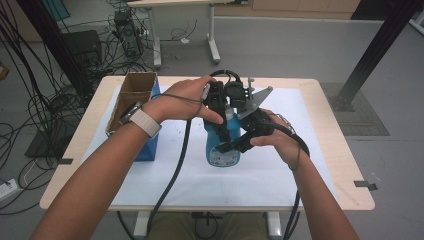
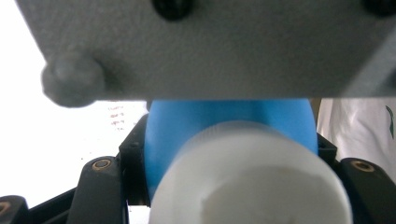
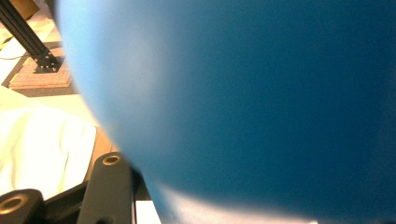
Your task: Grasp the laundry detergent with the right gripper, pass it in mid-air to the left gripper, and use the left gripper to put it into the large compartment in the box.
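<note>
Had the blue bottle upright mid-surface, right gripper jaws clamped on its body, left gripper jaws clamped round the white cap; best to brace the body, twist cap squarely.

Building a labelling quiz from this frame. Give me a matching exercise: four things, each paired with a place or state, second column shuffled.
Things:
1. blue bottle
2. white cap
3. cardboard box
4. white mat

Places or states:
A. open-topped, at the table's left side
B. spread flat over the tabletop
C. upright mid-table, gripped on its body by the right gripper
D. on top of the bottle, held between the left gripper's jaws

Pairs: 1-C, 2-D, 3-A, 4-B
</note>
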Tool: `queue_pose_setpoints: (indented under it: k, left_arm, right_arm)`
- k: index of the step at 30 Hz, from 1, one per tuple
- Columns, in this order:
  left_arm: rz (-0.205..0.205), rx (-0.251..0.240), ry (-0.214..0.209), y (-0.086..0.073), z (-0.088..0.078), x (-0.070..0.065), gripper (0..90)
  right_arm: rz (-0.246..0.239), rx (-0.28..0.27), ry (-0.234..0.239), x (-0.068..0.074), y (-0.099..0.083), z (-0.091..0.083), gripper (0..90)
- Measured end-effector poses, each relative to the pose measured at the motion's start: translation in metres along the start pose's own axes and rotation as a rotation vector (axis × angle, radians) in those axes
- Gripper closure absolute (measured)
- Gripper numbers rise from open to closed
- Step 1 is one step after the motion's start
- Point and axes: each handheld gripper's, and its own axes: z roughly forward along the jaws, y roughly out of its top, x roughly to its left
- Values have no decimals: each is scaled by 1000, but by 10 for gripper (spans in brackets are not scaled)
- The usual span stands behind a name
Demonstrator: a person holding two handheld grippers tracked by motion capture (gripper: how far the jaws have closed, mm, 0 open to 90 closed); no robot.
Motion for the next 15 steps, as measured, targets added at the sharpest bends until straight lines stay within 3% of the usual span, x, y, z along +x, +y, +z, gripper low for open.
queue_pose_setpoints:
  k: [15]
  left_arm:
    - [-2,-4,0,-1,0,0,379]
  right_arm:
    - [-2,1,-2,0,0,0,438]
